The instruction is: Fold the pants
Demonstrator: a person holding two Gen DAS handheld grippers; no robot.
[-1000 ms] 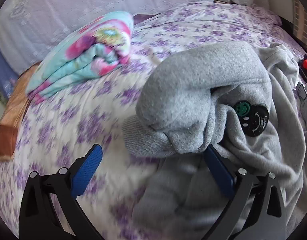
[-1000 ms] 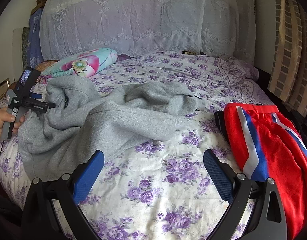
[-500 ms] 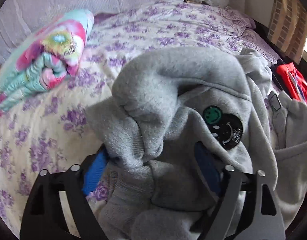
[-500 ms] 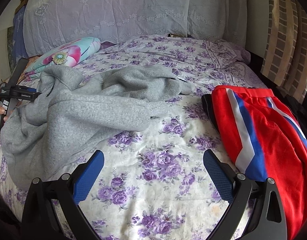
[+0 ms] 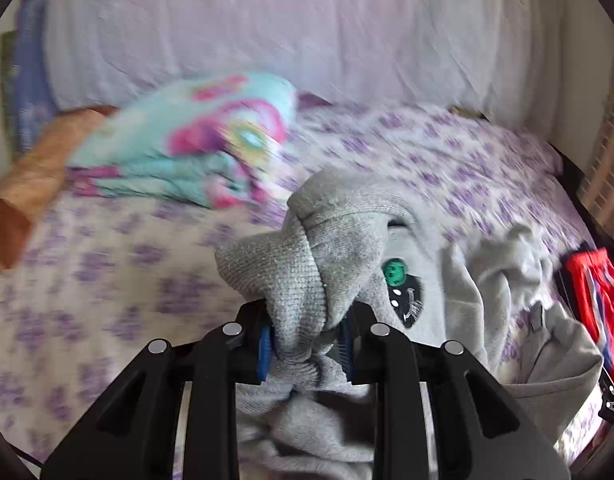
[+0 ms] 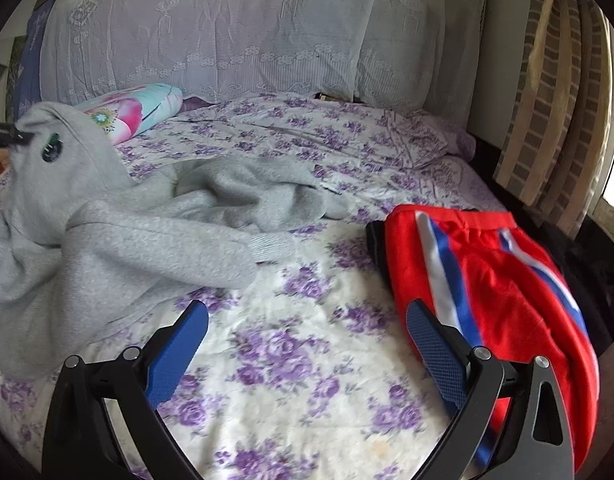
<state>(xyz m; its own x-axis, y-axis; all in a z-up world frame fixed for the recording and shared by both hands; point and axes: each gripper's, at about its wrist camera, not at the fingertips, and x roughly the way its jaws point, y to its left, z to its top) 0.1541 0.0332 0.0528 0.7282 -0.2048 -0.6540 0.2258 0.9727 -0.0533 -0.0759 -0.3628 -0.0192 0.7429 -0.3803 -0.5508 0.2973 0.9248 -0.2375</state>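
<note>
Grey knit pants [image 6: 155, 236] with a green-and-black patch [image 5: 403, 288] lie crumpled across the left of the bed. My left gripper [image 5: 307, 342] is shut on a bunched, ribbed end of the grey pants [image 5: 303, 276] and holds it lifted off the bedsheet; it shows at the far left of the right wrist view [image 6: 7, 136]. My right gripper [image 6: 307, 336] is open and empty, low over the floral sheet, between the grey pants and the red pants [image 6: 487, 288].
Red pants with white and blue stripes lie folded at the bed's right edge [image 5: 595, 304]. A turquoise-and-pink floral pillow [image 5: 195, 140] lies at the back left. A lace-covered headboard [image 6: 247, 28] stands behind. A wooden bed edge [image 5: 23, 184] is at the left.
My left gripper closed on the bunched end of the grey pants and lifted it. My right gripper stayed open and drifted forward over the sheet.
</note>
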